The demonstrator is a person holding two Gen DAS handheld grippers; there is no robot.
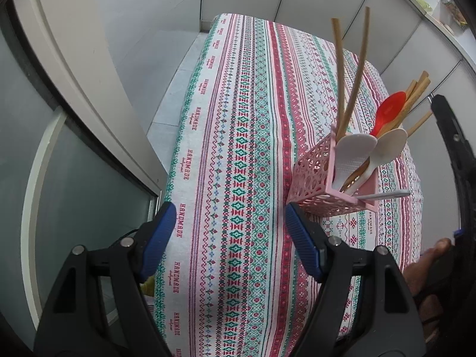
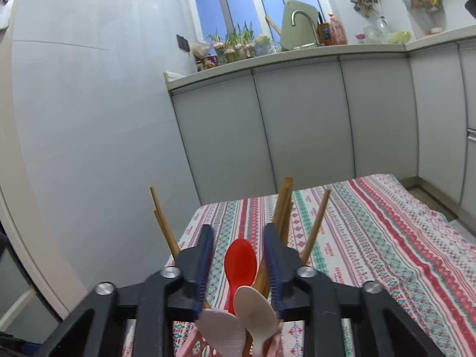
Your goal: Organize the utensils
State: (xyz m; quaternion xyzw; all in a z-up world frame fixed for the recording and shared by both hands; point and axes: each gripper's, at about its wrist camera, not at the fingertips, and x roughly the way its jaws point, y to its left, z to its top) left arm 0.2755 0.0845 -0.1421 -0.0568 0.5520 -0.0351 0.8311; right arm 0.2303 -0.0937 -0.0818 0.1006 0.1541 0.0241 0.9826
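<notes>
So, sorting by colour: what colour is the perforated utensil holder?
Pink perforated utensil holder, clearest in the left wrist view.

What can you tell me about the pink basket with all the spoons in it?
The pink basket is a small square holder, plastic by the look of it, with lacy cut-out holes in its walls. It stands upright on the striped tablecloth, near the table's edge. Inside stand wooden sticks, a red spoon and two white spoons. No gripper touches it.
</notes>
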